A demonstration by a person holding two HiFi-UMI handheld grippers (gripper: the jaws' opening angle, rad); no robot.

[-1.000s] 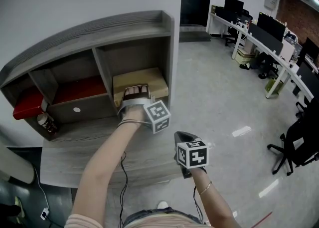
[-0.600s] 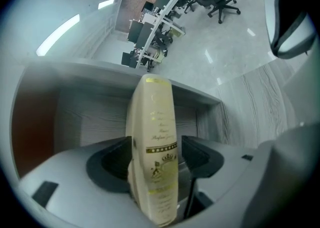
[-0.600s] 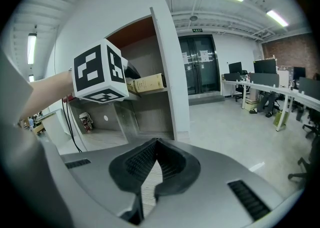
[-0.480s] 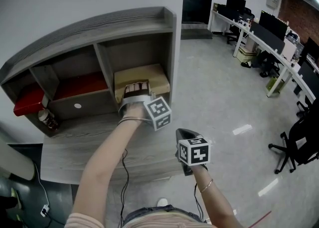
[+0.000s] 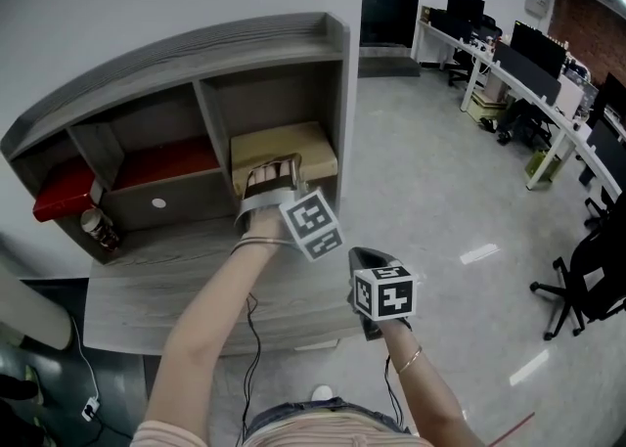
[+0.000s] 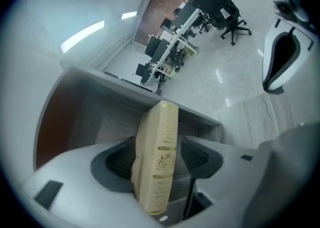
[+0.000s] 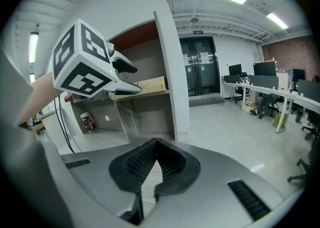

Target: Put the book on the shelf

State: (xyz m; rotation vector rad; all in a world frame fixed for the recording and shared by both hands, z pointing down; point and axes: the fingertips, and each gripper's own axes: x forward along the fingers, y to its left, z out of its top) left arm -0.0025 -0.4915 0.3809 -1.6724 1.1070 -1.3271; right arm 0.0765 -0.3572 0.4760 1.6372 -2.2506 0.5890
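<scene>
A tan book (image 5: 284, 147) lies flat in the right compartment of the grey shelf (image 5: 337, 93). My left gripper (image 5: 272, 173) is at the book's near edge. In the left gripper view the book's spine (image 6: 157, 157) stands between the wide-spread jaws, and dark gaps show beside it. My right gripper (image 5: 370, 261) hangs lower and to the right, over the desk's front edge, shut with nothing in it. Its pads meet at the tips in the right gripper view (image 7: 156, 144), where the left gripper (image 7: 127, 88) and the book (image 7: 152, 85) also show.
Red things (image 5: 161, 159) lie in the middle compartment and another red thing (image 5: 61, 196) lies at the left end, with a jar (image 5: 98, 228) below. The shelf stands on a grey wooden desk (image 5: 176, 289). Office desks with monitors (image 5: 528, 73) and a black chair (image 5: 597, 269) stand on the right.
The left gripper stays at the book's near edge and has tipped slightly. The book lies in the same compartment. The right gripper has barely moved.
</scene>
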